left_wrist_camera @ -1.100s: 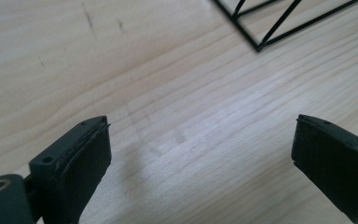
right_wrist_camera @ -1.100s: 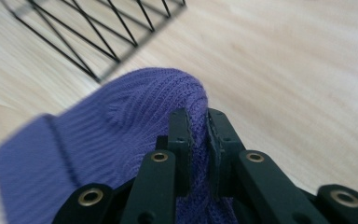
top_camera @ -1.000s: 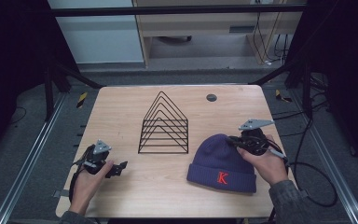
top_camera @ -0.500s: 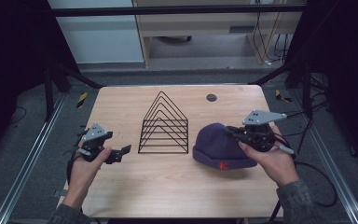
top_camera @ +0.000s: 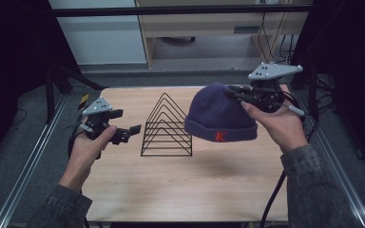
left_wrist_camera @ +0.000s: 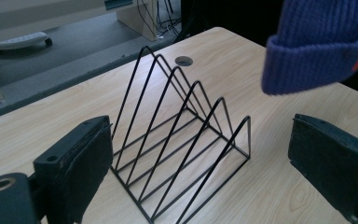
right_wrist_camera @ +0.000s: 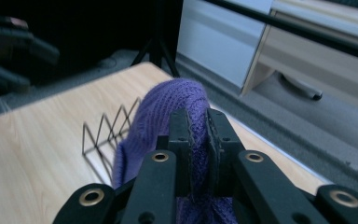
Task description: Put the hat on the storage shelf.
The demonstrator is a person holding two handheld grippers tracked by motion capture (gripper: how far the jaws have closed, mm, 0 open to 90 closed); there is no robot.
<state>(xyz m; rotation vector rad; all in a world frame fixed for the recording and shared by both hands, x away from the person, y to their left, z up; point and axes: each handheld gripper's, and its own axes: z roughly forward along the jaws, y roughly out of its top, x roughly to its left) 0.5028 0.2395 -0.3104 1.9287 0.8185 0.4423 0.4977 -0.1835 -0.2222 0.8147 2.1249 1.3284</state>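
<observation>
Clearly, the right gripper (right_wrist_camera: 198, 135) has its jaws pinched onto a fold of the purple beanie (top_camera: 221, 114), which hangs clear of the wooden table (top_camera: 180, 185) at about 2 o'clock from the table's centre, its cuff with a red K downward. Over at 9 o'clock, the left gripper (top_camera: 126, 133) sits with jaws spread wide and nothing between them, pointing toward the black wire rack (top_camera: 166, 126), which stands on the table just beside the beanie.

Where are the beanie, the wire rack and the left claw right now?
beanie (top_camera: 218, 114): high view, middle of the knit crown.
wire rack (left_wrist_camera: 186, 140): left gripper view, its triangular wire dividers.
left claw (top_camera: 132, 133): high view, between its open jaws.
</observation>
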